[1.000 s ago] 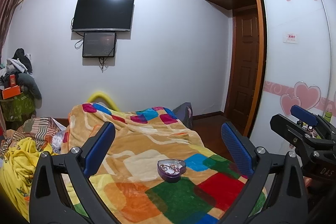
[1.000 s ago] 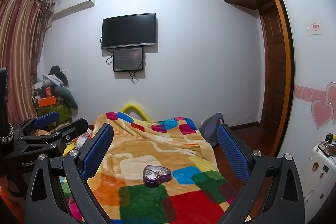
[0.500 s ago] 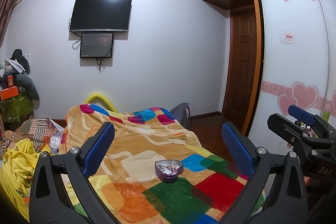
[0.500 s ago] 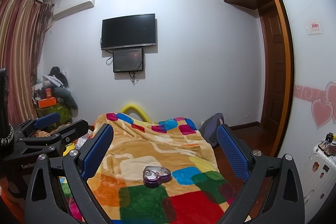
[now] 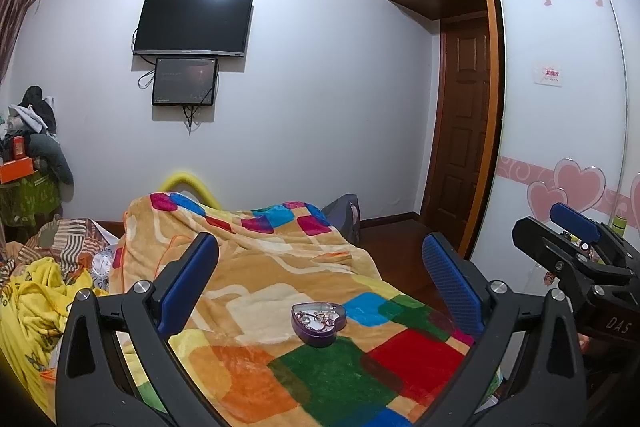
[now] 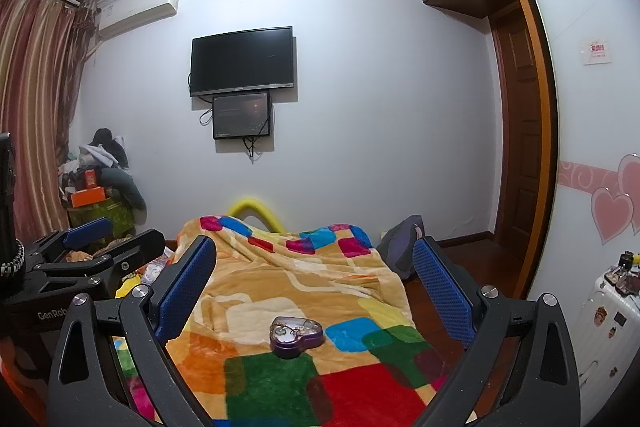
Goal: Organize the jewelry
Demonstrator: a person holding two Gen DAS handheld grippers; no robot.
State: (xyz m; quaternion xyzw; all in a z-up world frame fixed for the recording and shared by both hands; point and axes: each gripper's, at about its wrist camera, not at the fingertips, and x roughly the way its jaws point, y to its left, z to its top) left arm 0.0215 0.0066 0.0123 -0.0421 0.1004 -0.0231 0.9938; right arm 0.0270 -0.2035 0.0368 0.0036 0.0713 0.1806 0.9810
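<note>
**Both grippers held wide above the heart-shaped box**

Left wrist view: the left gripper (image 5: 320, 279) is spread wide and holds nothing. The purple heart-shaped box (image 5: 319, 319) sits open-topped on the patchwork blanket (image 5: 260, 267), with tangled jewelry (image 5: 318, 315) inside. The right gripper (image 5: 576, 231) shows at the side.

Right wrist view: the right gripper's fingers are equally far apart and empty, with the box ahead between them. Jewelry lying in the box fits either sorting yet to come or pieces already gathered, so the step is unsettled.
</note>
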